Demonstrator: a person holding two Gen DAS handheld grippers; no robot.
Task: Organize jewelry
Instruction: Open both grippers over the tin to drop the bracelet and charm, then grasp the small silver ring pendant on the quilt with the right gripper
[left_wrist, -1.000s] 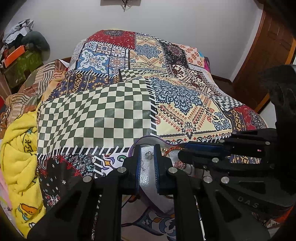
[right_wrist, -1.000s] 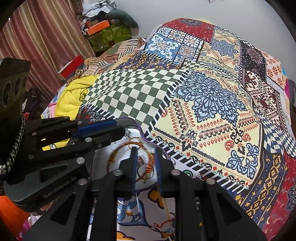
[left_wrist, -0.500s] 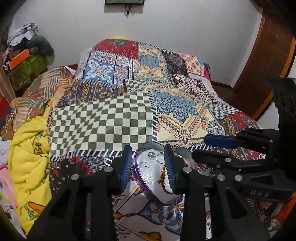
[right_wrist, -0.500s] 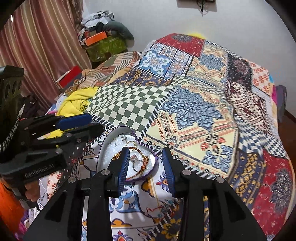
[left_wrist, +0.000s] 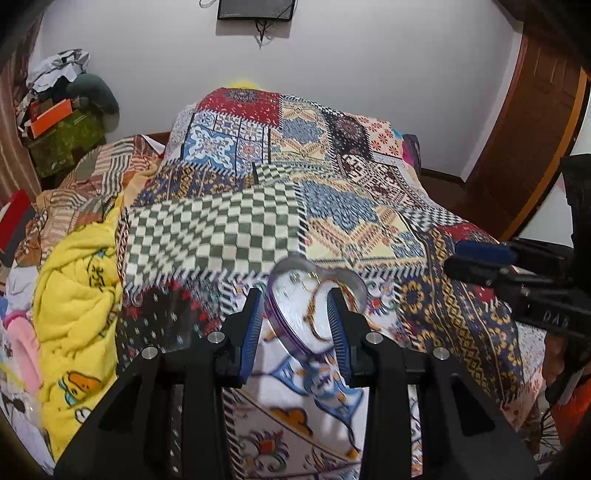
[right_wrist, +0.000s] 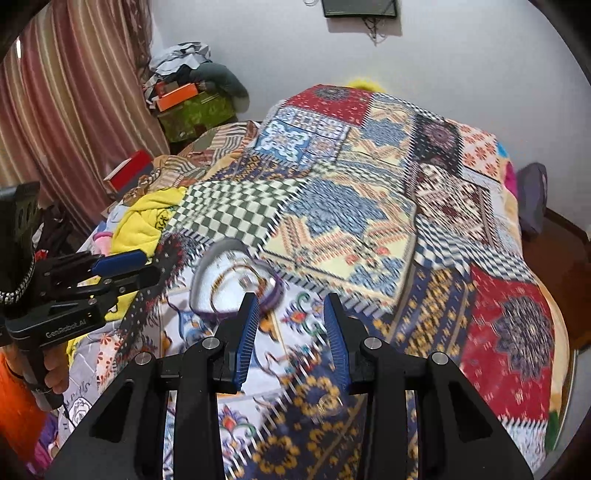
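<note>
A heart-shaped tin tray with a purple rim (left_wrist: 291, 321) (right_wrist: 207, 273) lies on the patchwork bedspread near its front edge. It holds a beaded orange-gold bracelet (left_wrist: 314, 314) (right_wrist: 225, 277) and small silver pieces, blurred by motion. My left gripper (left_wrist: 295, 314) is open and empty, raised above and just in front of the tray. My right gripper (right_wrist: 291, 314) is open and empty, above the bedspread to the right of the tray. Each gripper shows in the other's view, the right one (left_wrist: 480, 258) and the left one (right_wrist: 122, 269).
A yellow blanket (left_wrist: 77, 295) and piled clothes lie left of the bed. Boxes and bags (right_wrist: 192, 103) stand in the far left corner by a striped curtain (right_wrist: 74, 110). A wooden door (left_wrist: 528, 147) is at the right. A wall (left_wrist: 332, 55) is behind the bed.
Both grippers have opened and pulled up and back from the heart tray. The tray with the jewelry stays on the bedspread. The views now show more of the room.
</note>
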